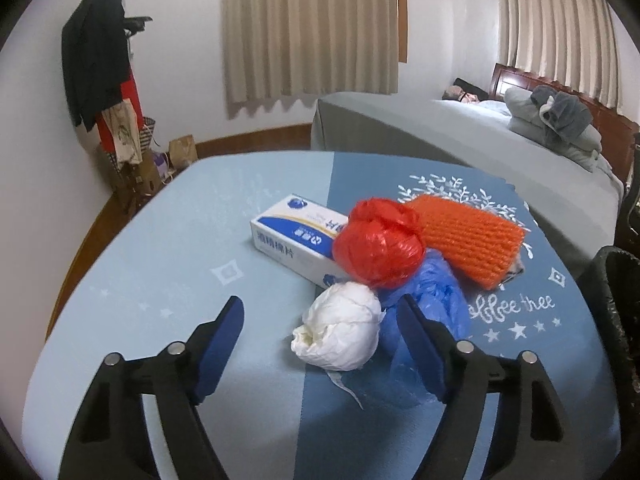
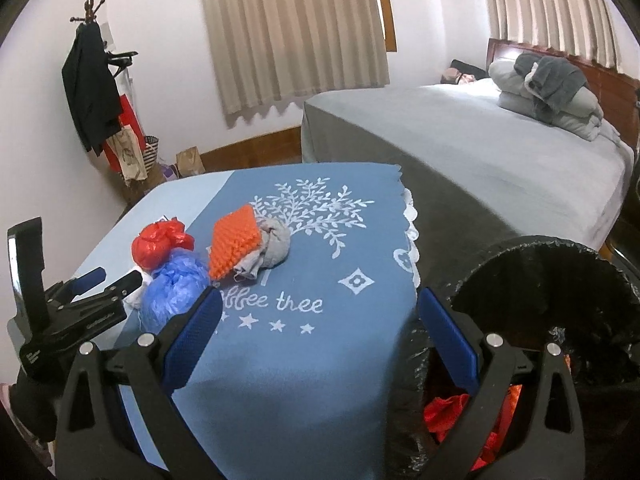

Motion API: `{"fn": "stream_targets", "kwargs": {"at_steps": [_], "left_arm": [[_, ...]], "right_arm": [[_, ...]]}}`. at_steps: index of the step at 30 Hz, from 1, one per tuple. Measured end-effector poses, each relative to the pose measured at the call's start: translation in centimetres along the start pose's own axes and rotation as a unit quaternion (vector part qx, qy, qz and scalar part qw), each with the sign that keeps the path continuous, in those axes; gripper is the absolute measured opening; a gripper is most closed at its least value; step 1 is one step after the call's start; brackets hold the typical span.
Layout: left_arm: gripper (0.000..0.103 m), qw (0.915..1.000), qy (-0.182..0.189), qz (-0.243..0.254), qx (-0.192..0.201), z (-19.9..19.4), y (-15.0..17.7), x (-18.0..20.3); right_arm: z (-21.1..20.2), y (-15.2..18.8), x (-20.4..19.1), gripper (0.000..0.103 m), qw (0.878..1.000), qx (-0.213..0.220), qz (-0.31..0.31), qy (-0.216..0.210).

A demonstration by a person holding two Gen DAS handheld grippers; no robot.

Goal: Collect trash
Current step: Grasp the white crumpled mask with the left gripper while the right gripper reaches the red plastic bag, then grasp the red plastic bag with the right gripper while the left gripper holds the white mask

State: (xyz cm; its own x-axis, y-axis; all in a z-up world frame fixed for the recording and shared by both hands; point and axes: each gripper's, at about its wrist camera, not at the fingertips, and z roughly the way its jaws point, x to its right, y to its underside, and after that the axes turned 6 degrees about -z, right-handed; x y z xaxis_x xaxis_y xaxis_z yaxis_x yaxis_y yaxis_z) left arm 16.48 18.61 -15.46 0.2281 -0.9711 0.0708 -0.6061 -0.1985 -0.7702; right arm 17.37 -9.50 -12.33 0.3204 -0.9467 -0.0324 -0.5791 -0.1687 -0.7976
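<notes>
1. The black-lined round trash bin [image 2: 560, 280] was cut off at the edge, with red trash inside.
2. The blue tablecloth [image 2: 300, 360] read "thee".
3. The box's [image 1: 288, 236] words were too blurry.
4. The left gripper [image 1: 320, 312] was open around the white paper ball [image 1: 340, 332], not touching.
5. The right gripper [image 2: 320, 312] was open and empty.

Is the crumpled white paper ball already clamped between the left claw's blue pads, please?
No, the crumpled white paper ball lies between the open left claw, pads clear.
</notes>
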Motion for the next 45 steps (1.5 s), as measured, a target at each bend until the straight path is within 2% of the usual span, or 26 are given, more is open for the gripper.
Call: {"fn": "stream_targets", "kwargs": {"at_steps": [2, 5, 8, 10, 13, 21, 25, 33, 45], "left_arm": [[0.073, 1.0000, 0.005, -0.002, -0.007, 0.4, 0.0, -0.1], [0.064, 0.9997, 0.013, -0.003, -0.021, 1.0, 0.0, -0.1], [0.050, 0.9990, 0.027, 0.000, -0.035, 1.4, 0.0, -0.1], [0.037, 0.9985, 0.035, -0.002, -0.043, 1.6, 0.1, -0.1], [0.030, 0.9985, 0.037, -0.006, -0.039, 1.3, 0.1, -0.2], [0.029, 0.9990, 0.036, -0.012, -0.023, -1.1, 0.3, -1.0], [0.029, 0.9995, 0.018, -0.019, -0.017, -1.9, 0.6, -2.3], [0.029, 0.9994, -0.018, -0.030, 0.001, -2.3, -0.5, -5.1], [0.029, 0.9982, -0.033, -0.046, 0.017, -2.2, -2.0, -7.9]], "right_arm": [[0.3, 0.1, -0.1, 0.096, 1.000, -0.003, -0.002, 0.000], [0.5, 0.2, -0.2, 0.096, 1.000, -0.007, -0.003, -0.001], [1.0, 0.2, -0.5, 0.096, 1.000, -0.011, -0.004, -0.003], [1.3, 0.3, -0.6, 0.096, 1.000, -0.014, -0.006, -0.004], [1.7, 0.4, -1.1, 0.096, 1.000, -0.018, -0.009, -0.008], [2.6, 0.0, -2.1, 0.096, 0.999, -0.022, -0.010, -0.022], [3.1, -0.6, -3.3, 0.096, 0.999, -0.018, -0.014, -0.034], [4.2, -2.6, -6.4, 0.096, 0.998, -0.008, -0.029, -0.063], [7.3, -5.7, -11.5, 0.096, 0.995, -0.005, -0.039, -0.090]]}}
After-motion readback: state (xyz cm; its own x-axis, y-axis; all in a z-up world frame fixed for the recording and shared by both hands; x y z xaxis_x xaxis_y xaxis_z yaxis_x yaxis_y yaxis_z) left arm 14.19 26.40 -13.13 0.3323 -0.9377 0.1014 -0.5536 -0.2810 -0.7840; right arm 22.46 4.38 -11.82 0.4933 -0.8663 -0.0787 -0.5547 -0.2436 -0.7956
